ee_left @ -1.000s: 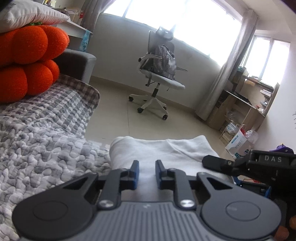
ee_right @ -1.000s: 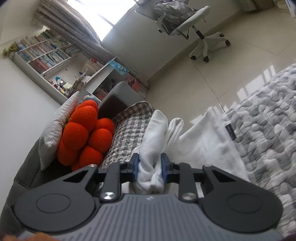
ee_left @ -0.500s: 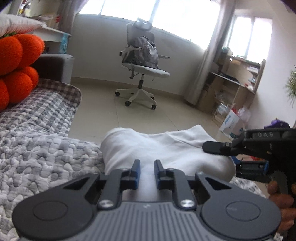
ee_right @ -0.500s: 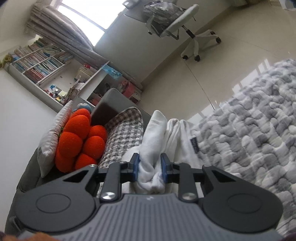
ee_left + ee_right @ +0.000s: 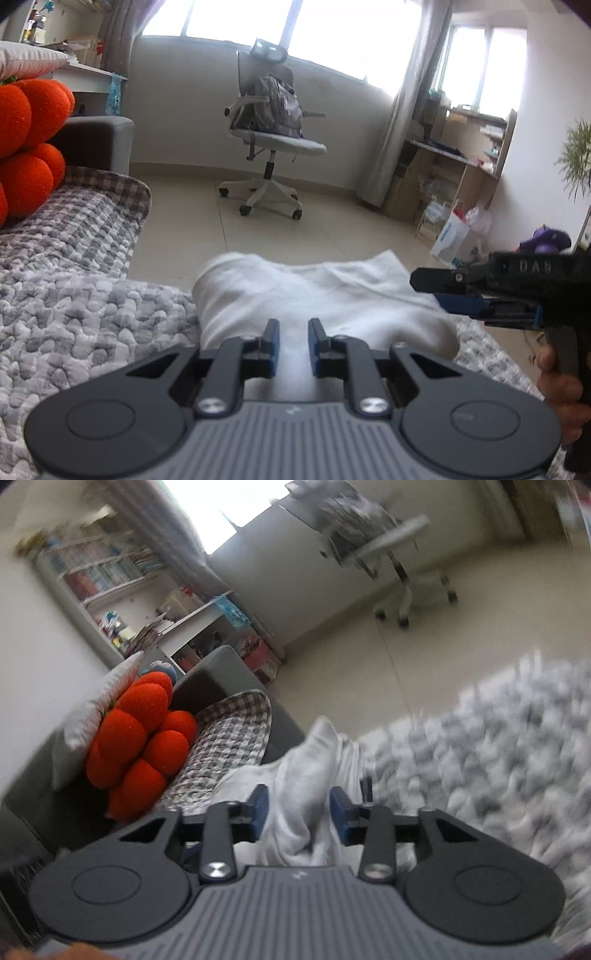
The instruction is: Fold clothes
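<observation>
Left gripper point(image 5: 292, 345): jaws narrow, pinched on white garment point(image 5: 325, 295) at its near edge. Right gripper point(image 5: 298, 814): jaws opening, a bunched fold of same garment point(image 5: 306, 775) between them, pads apparently clear of the cloth; view blurred. One garment, white, lying partly folded on grey-and-white knobbly blanket point(image 5: 85, 325) near its edge. Two grippers, both angled somewhat downward; right one seen from left view point(image 5: 439, 291) at garment's right end, fingers of a hand point(image 5: 557, 384) wrapped on its handle. One orange lumpy cushion point(image 5: 140, 746) and one white pillow point(image 5: 99, 705) against grey sofa arm point(image 5: 99, 144). One office chair point(image 5: 269, 147) with a bag on tiled floor; windows, curtains, shelves beyond.
</observation>
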Demonstrator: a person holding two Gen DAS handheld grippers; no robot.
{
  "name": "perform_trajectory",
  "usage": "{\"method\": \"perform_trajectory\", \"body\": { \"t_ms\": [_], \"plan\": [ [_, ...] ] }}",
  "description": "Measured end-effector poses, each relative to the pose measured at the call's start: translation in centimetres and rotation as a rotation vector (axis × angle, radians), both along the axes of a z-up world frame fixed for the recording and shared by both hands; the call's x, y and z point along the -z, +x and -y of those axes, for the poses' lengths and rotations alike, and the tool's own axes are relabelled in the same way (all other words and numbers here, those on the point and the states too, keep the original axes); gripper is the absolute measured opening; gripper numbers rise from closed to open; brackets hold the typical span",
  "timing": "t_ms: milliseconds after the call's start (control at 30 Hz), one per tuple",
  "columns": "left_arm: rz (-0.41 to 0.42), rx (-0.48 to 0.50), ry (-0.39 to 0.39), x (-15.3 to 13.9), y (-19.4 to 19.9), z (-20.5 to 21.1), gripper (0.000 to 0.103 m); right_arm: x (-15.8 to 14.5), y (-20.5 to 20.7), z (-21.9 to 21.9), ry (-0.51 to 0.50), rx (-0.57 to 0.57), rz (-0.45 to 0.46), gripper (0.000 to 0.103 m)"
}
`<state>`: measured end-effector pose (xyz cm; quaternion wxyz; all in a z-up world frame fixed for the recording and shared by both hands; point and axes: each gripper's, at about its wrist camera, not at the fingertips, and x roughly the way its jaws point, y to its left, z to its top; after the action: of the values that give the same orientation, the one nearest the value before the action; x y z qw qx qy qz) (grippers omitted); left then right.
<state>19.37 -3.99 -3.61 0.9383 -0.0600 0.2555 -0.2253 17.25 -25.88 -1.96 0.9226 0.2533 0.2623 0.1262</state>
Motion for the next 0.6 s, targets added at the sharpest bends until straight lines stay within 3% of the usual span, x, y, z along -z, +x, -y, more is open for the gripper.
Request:
{"method": "perform_trajectory", "body": {
  "t_ms": [133,267,400,600],
  "plan": [
    [0.037,0.029,-0.019,-0.7,-0.6,0.4,0.016,-0.8,-1.6,-2.3,-0.199,-0.020,0.126,0.043],
    [0.049,0.092,0.027,-0.3,-1.1,1.7,0.016,-0.2,-2.6,-4.6,-0.365,-0.087,0.219,0.041],
    [0.069,0.126,0.110,0.8,-1.7,2.7,0.016,1.6,-2.7,-5.9,-0.494,-0.121,0.216,0.036],
    [0.119,0.181,0.167,2.3,-2.7,2.8,0.016,4.1,-2.8,-6.2,-0.601,-0.142,0.180,0.034]
  ]
}}
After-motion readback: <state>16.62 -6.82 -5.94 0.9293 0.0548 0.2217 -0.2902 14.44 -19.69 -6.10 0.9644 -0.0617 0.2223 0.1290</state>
